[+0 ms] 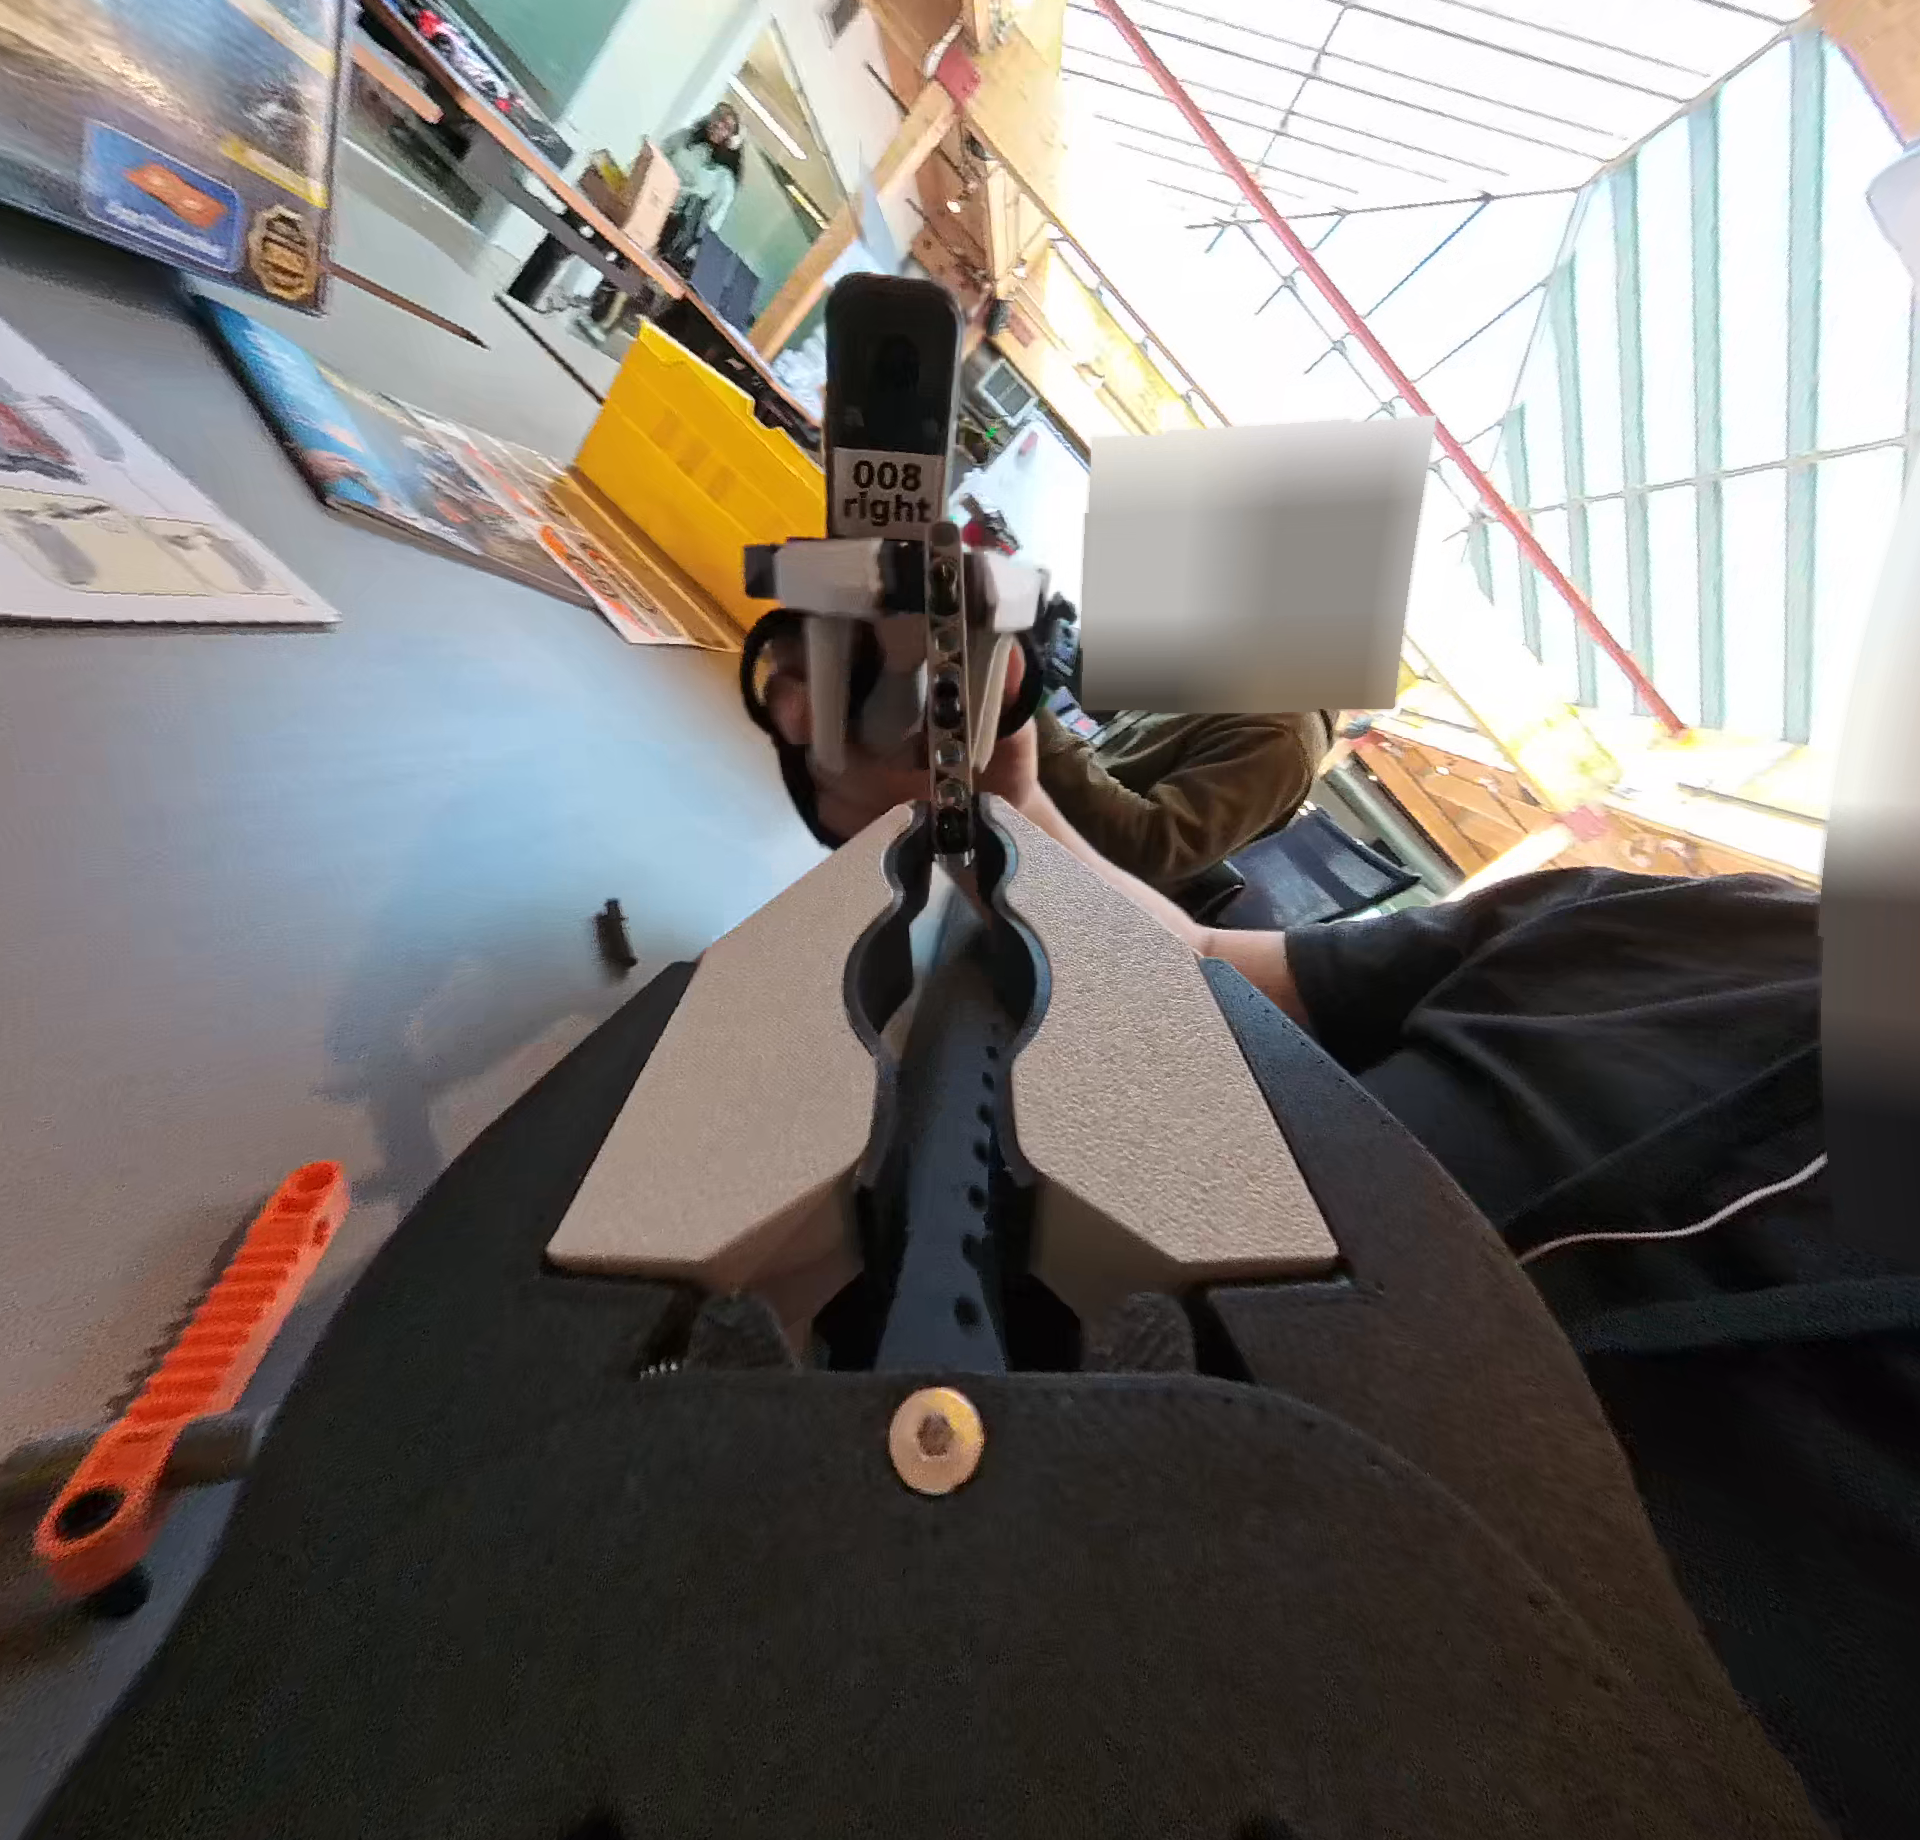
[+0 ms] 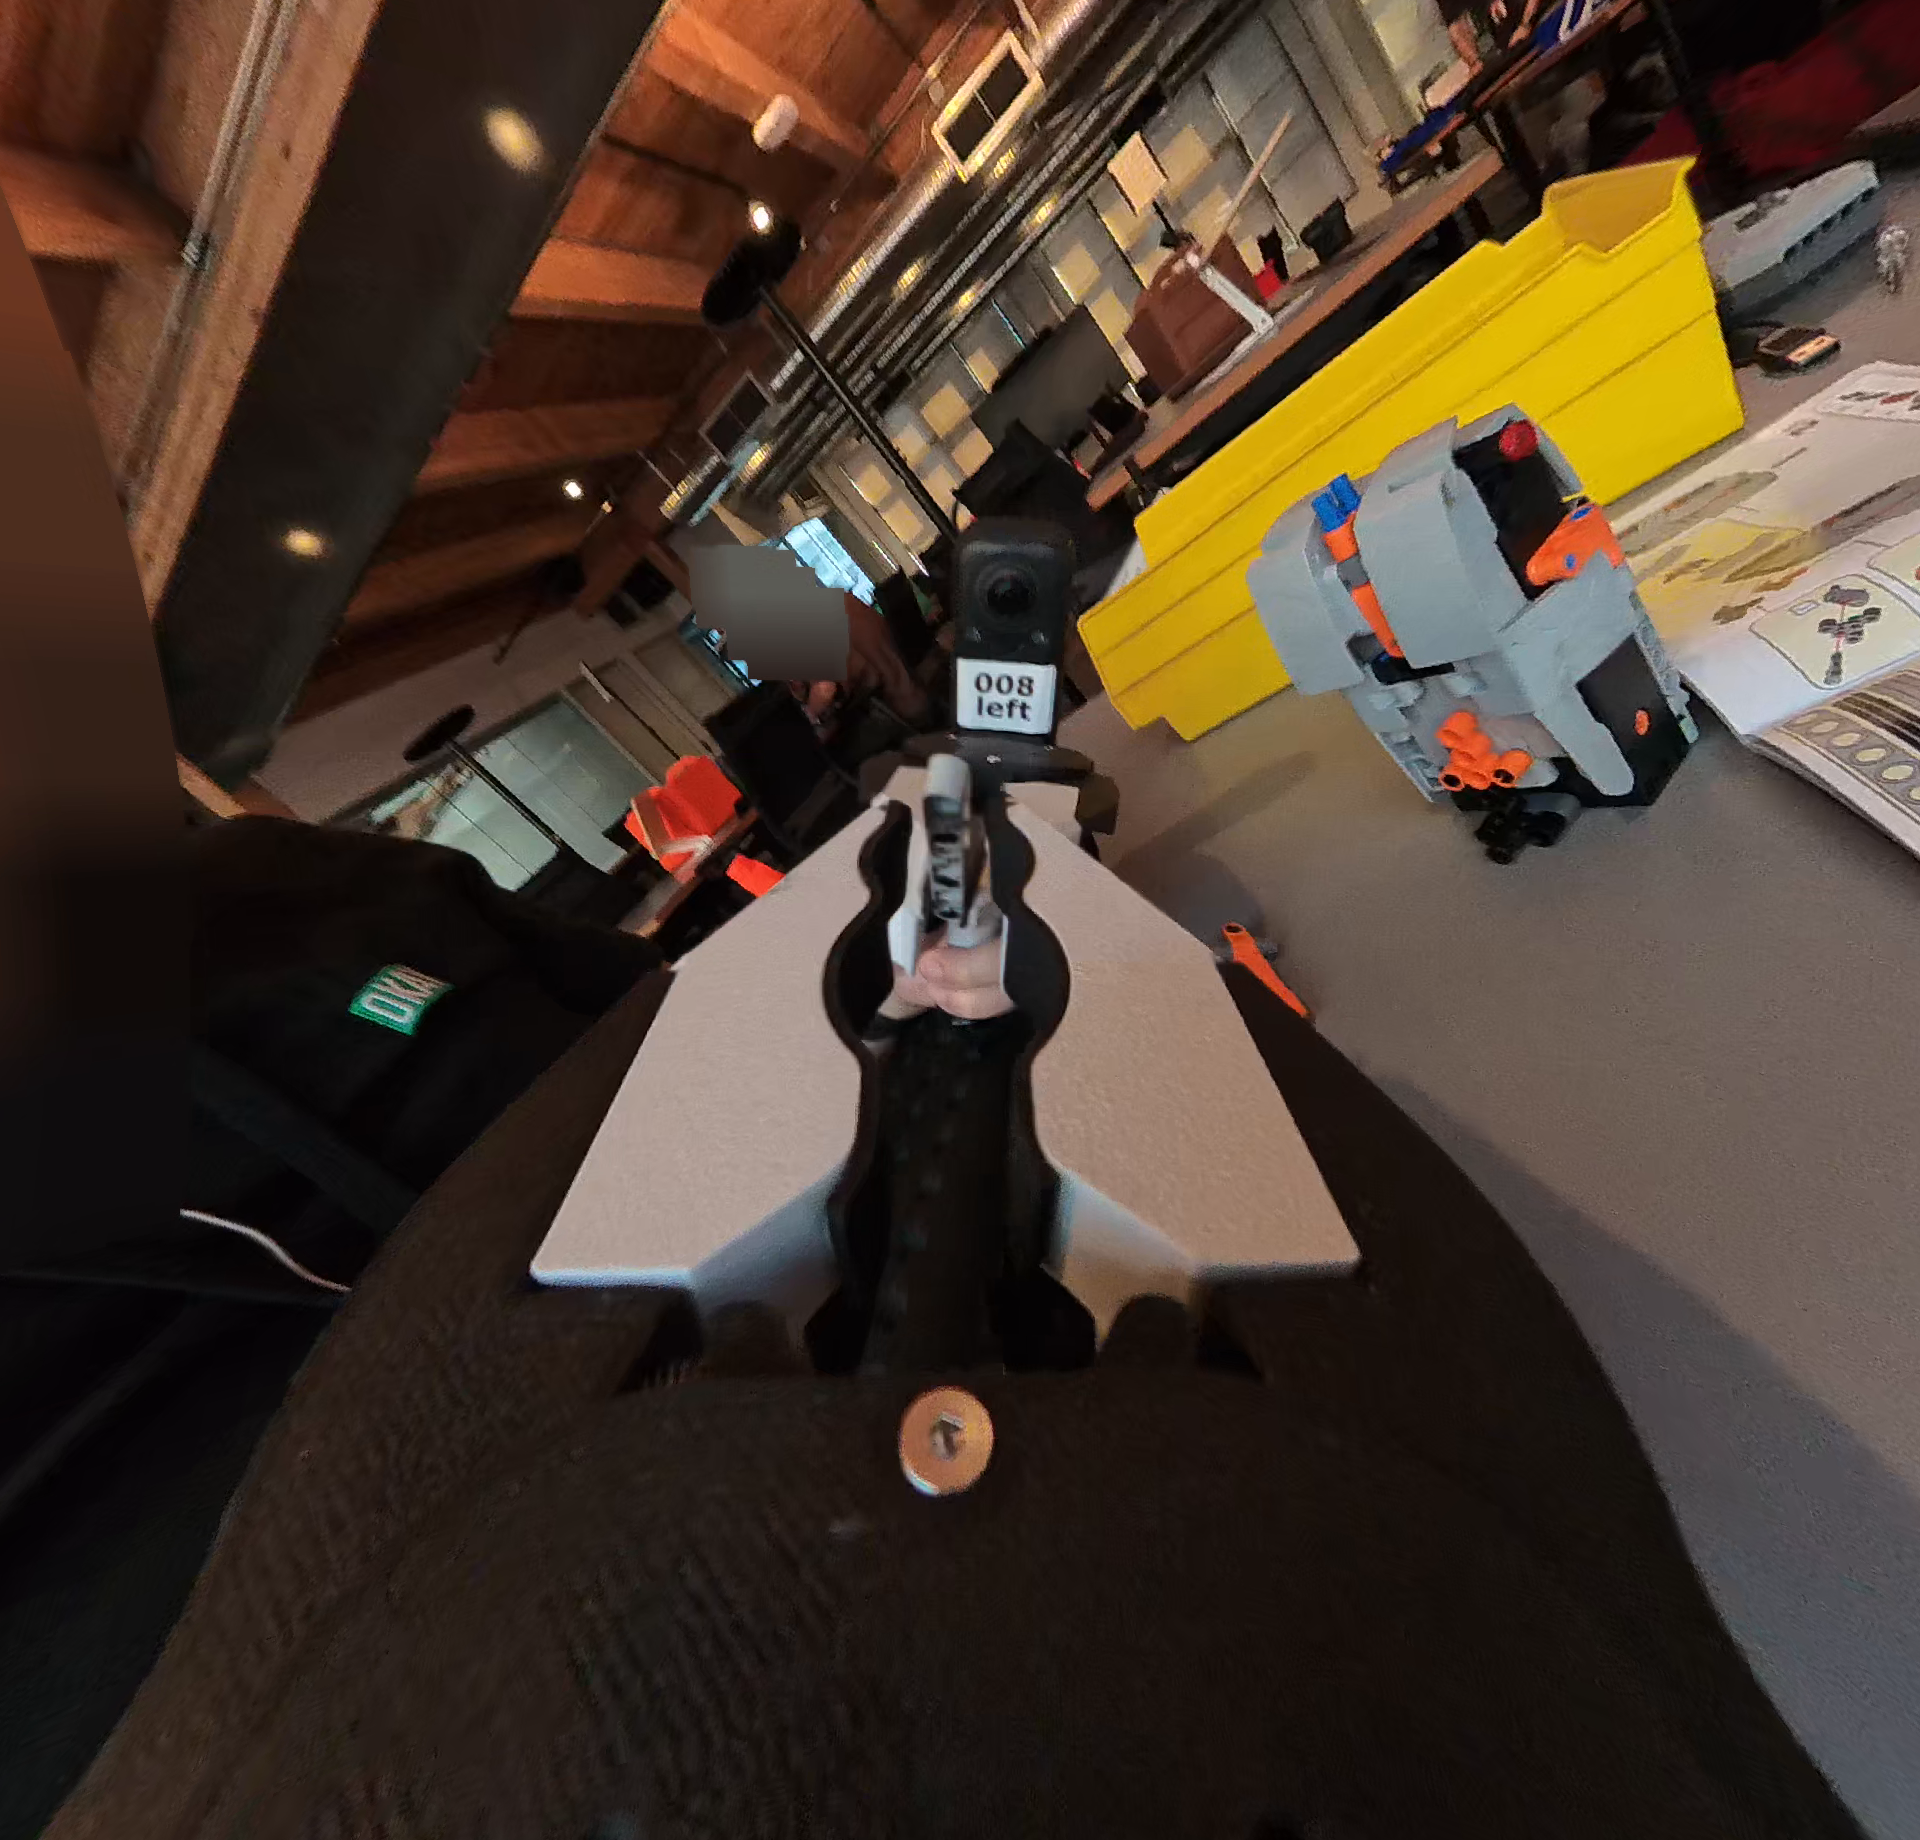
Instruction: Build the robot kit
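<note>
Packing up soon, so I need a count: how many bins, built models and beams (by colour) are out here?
Yellow bin: 1
Built model: 1
Orange beam: 1
Grey beam, gripped by left claw and right claw: 1
Total: 4

bin (image 2: pixel 1455 460) behind brick model (image 2: pixel 1475 627), booklet (image 2: pixel 1829 647) right of model, all on table (image 2: pixel 1558 1115)
</note>
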`<state>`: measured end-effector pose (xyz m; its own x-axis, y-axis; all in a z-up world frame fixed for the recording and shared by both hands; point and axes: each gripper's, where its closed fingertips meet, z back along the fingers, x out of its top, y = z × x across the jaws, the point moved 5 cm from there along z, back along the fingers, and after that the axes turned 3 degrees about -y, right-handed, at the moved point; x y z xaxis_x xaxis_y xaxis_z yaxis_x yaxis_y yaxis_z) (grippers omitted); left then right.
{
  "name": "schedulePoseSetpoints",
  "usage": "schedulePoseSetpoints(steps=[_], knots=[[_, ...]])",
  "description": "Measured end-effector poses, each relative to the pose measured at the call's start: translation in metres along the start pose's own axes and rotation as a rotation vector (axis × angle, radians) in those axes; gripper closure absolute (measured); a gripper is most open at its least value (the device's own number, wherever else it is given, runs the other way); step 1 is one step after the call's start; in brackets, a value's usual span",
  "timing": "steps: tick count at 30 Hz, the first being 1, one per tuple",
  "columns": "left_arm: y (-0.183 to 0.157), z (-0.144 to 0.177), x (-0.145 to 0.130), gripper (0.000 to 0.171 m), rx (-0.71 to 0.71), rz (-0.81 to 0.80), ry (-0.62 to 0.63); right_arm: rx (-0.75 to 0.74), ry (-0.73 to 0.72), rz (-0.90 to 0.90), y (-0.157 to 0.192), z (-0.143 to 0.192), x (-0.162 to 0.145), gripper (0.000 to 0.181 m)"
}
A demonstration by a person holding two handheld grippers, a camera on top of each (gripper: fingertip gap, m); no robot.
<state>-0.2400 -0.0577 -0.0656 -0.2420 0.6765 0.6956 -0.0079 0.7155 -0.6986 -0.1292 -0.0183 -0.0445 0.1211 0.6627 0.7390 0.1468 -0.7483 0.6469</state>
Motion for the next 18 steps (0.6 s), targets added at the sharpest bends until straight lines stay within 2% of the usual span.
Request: schedulePoseSetpoints(steps=[3, 6, 9, 12, 15, 18], knots=[[0.0005, 0.001, -0.0011, 0.167, 0.01, -0.002, -0.001, -0.002, -0.037, -0.025, -0.0025, 0.006, 0.0062, 0.166], [0.0022, 0.0014, -0.0011, 0.166, 0.02, 0.002, -0.003, -0.002, -0.003, -0.018, -0.0016, 0.0021, 0.0018, 0.164], [0.0033, 0.001, -0.002, 0.166, 0.017, 0.015, 0.003, -0.013, 0.002, -0.005, -0.0019, -0.0025, -0.0012, 0.173], [0.0043, -0.0002, -0.0034, 0.166, 0.029, 0.008, 0.015, -0.027, 0.008, -0.025, -0.0039, -0.0018, -0.0018, 0.174], [0.0032, 0.003, 0.0012, 0.165, 0.042, -0.021, -0.038, -0.038, 0.016, -0.071, -0.0055, 0.0013, -0.0008, 0.175], [0.002, 0.0084, 0.006, 0.15, 0.025, -0.008, -0.097, -0.045, 0.019, -0.117, -0.009, 0.0056, 0.0002, 0.175]])
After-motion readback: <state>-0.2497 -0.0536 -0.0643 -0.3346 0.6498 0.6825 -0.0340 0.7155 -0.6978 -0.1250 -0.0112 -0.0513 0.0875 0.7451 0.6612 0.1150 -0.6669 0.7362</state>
